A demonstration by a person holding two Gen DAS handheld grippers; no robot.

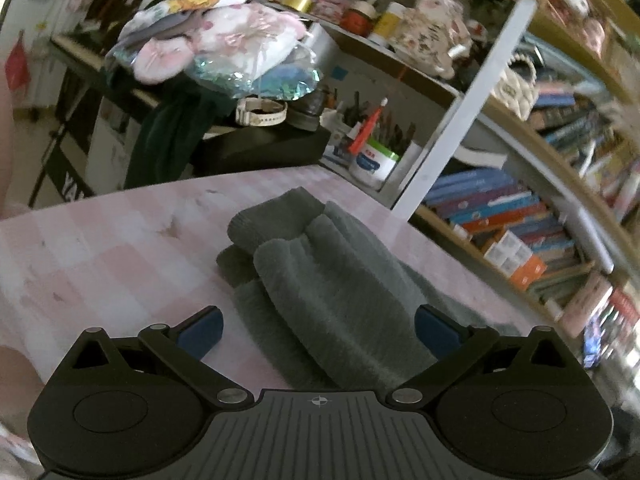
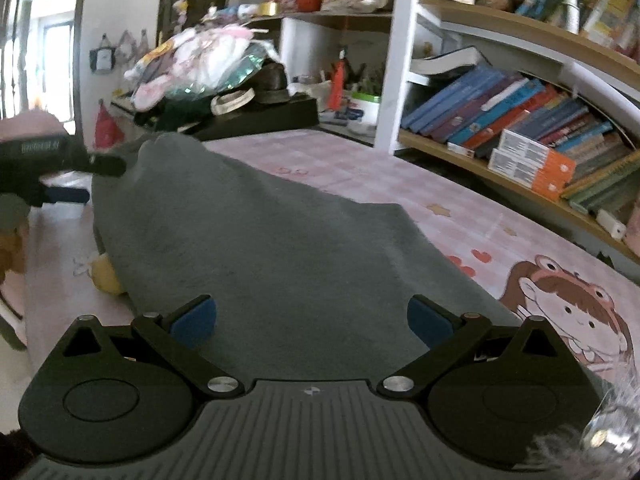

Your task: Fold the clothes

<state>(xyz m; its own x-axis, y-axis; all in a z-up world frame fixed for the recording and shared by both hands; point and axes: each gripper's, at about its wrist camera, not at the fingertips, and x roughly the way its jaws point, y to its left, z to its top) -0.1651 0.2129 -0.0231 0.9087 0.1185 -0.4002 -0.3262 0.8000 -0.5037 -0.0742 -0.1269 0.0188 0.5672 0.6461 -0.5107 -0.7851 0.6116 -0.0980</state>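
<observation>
Grey fleecy garment [image 2: 256, 240], soft, light and floppy, lies partly doubled mid-bench [image 2: 460, 208]; grip a hem corner; left tongs [image 1: 318, 334] and right tongs [image 2: 312, 322] gape apart, empty

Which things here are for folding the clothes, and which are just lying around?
For the job:
- grey garment
- left gripper, open
- right gripper, open
- pink sheet it lies on

Just lying about:
- books
- pile of soft toys
- pen pot
- yellow thing beside the garment
</observation>
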